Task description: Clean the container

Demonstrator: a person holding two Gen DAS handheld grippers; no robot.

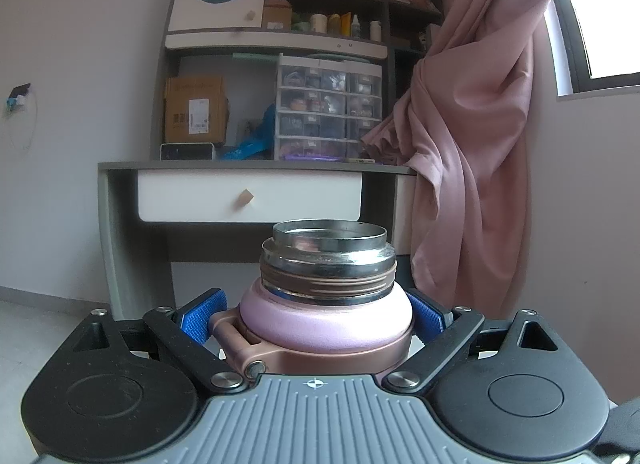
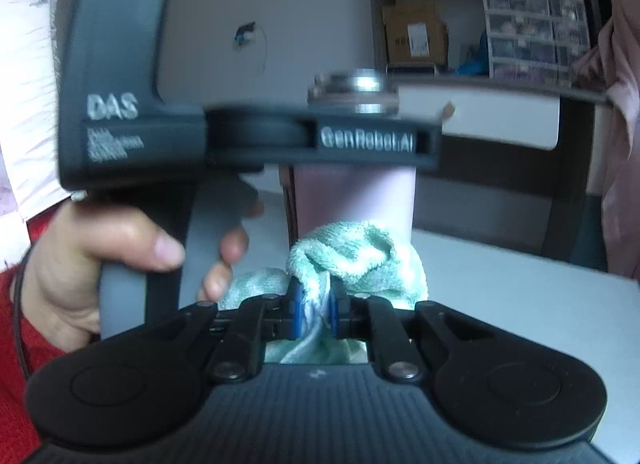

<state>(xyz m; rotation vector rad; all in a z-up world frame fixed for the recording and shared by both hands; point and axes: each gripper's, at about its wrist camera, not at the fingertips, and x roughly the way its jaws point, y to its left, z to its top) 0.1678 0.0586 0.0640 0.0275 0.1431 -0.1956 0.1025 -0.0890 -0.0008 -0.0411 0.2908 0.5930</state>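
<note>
Flask (image 1: 326, 318) clamped upright in left claw (image 1: 316, 314); right claw (image 2: 314, 310) pinches cloth (image 2: 356, 260).

left gripper (image 1: 316, 316): level, its blue pads (image 1: 200, 318) clamped on either side of the pink flask (image 1: 326, 318), just below the neck.
left hand (image 2: 104, 260): wrapped round the gripper's grey handle, thumb across the front, red sleeve at the wrist.
right gripper (image 2: 316, 310): jaws pinched together on a fold of green cloth (image 2: 352, 260), tilted slightly down.
</note>
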